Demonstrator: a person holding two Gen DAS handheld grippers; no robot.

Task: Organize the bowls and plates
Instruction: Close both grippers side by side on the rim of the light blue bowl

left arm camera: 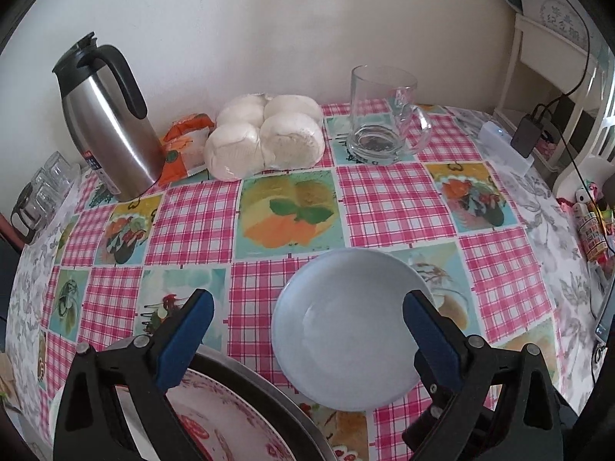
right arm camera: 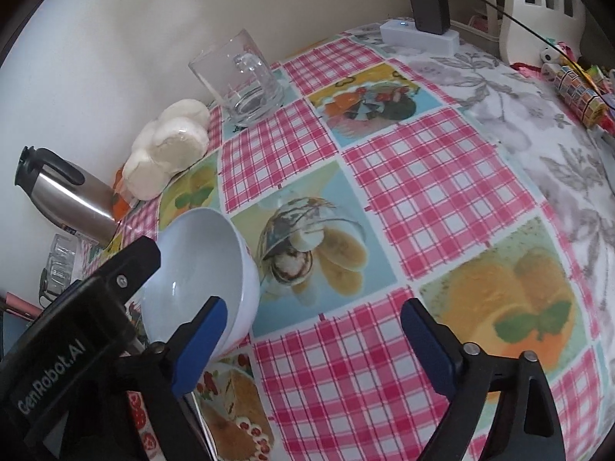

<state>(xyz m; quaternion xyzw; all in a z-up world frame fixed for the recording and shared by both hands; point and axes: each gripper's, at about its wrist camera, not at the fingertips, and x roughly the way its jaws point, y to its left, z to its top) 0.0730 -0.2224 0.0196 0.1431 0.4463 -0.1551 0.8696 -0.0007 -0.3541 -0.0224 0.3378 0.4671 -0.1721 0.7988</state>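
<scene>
A pale blue bowl point(left arm camera: 346, 330) stands upright on the checked tablecloth, between the spread blue pads of my left gripper point(left arm camera: 307, 322), which is open and hovers over it. A red-patterned plate point(left arm camera: 215, 422) with a dark metal rim lies below the left finger. In the right wrist view the same bowl point(right arm camera: 200, 269) sits at the left, beside the left pad of my right gripper point(right arm camera: 313, 330), which is open and empty over the cloth. The other gripper's black body point(right arm camera: 77, 330) reaches in beside the bowl.
A steel thermos jug point(left arm camera: 111, 123), an orange packet point(left arm camera: 184, 142), a bag of white buns point(left arm camera: 265, 138) and a glass mug point(left arm camera: 384, 115) line the wall. Small glasses point(left arm camera: 42, 192) stand far left. A white power strip with charger point(right arm camera: 423, 30) and a white chair point(left arm camera: 592, 115) are at the right.
</scene>
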